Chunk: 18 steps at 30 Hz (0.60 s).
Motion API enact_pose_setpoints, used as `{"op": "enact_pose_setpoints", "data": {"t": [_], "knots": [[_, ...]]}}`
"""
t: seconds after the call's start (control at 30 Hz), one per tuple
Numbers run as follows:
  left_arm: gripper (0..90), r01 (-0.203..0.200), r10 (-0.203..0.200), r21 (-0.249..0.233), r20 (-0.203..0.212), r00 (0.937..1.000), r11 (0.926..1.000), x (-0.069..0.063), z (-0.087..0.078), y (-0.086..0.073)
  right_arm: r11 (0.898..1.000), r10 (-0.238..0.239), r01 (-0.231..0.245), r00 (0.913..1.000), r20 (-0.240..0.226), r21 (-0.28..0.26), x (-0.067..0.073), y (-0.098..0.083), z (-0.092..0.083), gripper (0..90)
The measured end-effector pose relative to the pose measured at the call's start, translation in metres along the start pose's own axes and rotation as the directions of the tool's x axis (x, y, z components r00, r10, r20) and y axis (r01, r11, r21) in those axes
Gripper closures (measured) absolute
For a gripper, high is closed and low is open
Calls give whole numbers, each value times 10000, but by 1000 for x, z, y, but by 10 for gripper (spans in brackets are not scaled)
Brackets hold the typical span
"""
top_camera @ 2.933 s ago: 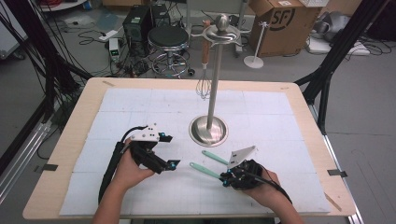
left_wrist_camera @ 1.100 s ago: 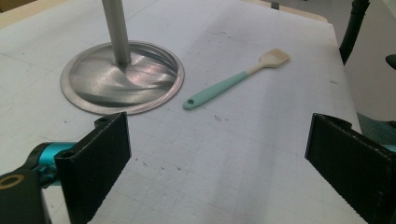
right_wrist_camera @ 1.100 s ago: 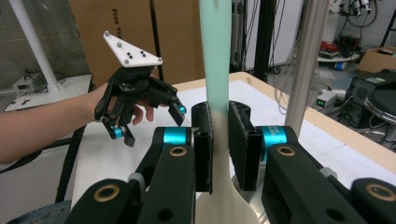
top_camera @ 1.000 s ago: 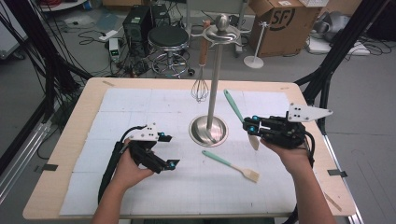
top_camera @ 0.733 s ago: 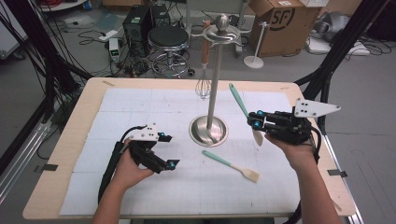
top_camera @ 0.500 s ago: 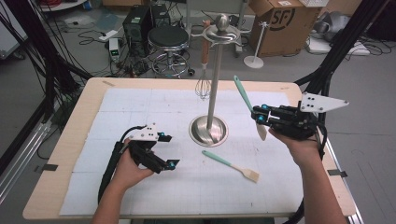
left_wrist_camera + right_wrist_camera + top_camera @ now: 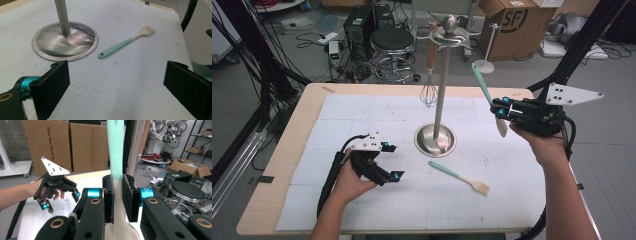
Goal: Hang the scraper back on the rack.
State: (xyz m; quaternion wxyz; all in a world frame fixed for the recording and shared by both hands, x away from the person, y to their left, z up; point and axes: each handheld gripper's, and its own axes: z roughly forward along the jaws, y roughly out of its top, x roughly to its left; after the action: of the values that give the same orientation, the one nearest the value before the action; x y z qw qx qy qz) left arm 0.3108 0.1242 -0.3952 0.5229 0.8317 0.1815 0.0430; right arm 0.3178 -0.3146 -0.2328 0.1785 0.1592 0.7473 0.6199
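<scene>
My right gripper [image 7: 498, 108] is raised at the right of the table and is shut on a teal-handled spatula [image 7: 482, 84]. The handle points up and the pale blade [image 7: 502, 127] hangs below the jaws. In the right gripper view the black pads [image 7: 109, 196] clamp the teal handle [image 7: 116, 152]. A steel hanging stand [image 7: 442, 90] rises from its round base [image 7: 435, 140] at mid-table. A second teal-handled spatula [image 7: 459, 177] lies flat in front of the base. My left gripper [image 7: 394, 161] rests on the table at the left, open, and faces that spatula [image 7: 126, 42] and the base [image 7: 65, 41].
A whisk [image 7: 428, 93] hangs from the stand's top ring, behind the pole. A white mat [image 7: 362, 115] covers the wooden table. Beyond the far edge are a stool [image 7: 393, 42], cardboard boxes [image 7: 512, 22] and cables on the floor.
My right gripper lifted the spatula off the table, carried it to the right of the stand and raised it, tilting the handle more upright. The left gripper stayed put.
</scene>
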Motion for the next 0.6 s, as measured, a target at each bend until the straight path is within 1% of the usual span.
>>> {"op": "enact_pose_setpoints", "data": {"t": [0.17,0.3,0.4,0.5,0.53,0.6], "knots": [[74,-23,23,4,19,10000,10000,0,-1,0,9998,-185,183,9997,165,112,-5,12,1,812],[74,23,-23,-25,6,10000,10000,0,0,0,9996,-267,264,9991,327,92,-9,20,3,811],[74,15,-15,-21,19,10000,10000,0,0,0,9993,-343,336,9986,400,183,-11,24,5,812],[74,17,-17,-74,19,10000,10000,0,-1,0,9992,-325,312,9981,518,263,-13,26,7,811],[74,-22,22,-44,28,10000,10000,0,-1,0,9993,-234,219,9984,520,290,-13,26,7,811],[74,-7,7,-59,41,10000,10000,0,-1,0,9991,-328,313,9980,541,283,-14,27,9,811]]}}
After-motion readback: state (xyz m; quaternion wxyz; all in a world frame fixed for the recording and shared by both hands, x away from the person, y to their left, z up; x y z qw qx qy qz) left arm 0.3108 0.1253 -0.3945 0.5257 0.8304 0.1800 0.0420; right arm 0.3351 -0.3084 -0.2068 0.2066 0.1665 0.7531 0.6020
